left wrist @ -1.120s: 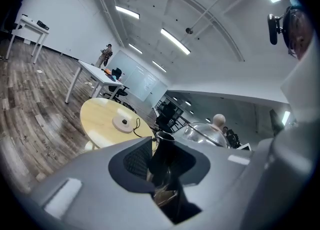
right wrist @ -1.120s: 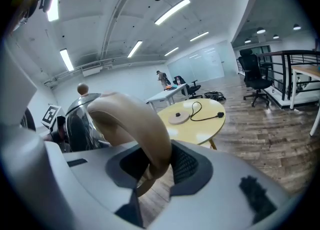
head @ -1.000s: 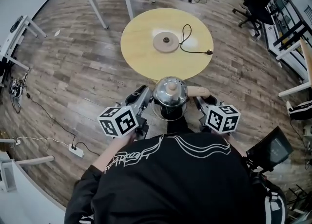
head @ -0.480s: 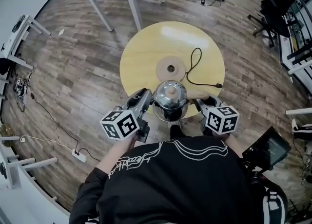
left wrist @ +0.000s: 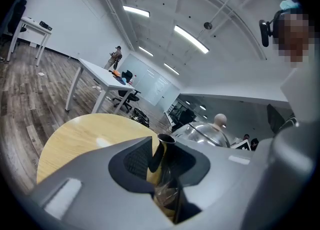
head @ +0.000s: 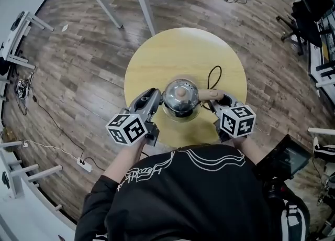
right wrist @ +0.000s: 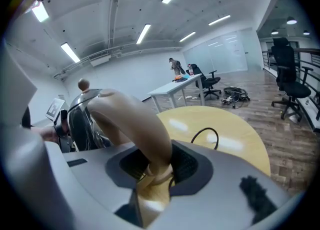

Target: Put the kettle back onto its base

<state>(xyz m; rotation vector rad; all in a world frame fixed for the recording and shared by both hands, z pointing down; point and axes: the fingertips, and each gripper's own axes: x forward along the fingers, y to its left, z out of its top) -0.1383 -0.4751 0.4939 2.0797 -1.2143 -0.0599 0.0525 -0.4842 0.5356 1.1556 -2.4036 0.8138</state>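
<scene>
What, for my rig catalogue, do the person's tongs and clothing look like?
The left tongs and right tongs are grey; each carries a white cube of black square markers. The person's black top has white line print.

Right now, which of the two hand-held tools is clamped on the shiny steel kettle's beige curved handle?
The right tool: its jaws close on the beige curved handle of the shiny steel kettle. The left tool grips the narrow spout instead.

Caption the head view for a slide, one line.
Left gripper on the spout, right gripper on the handle: steel kettle held over the round wooden table.
</scene>
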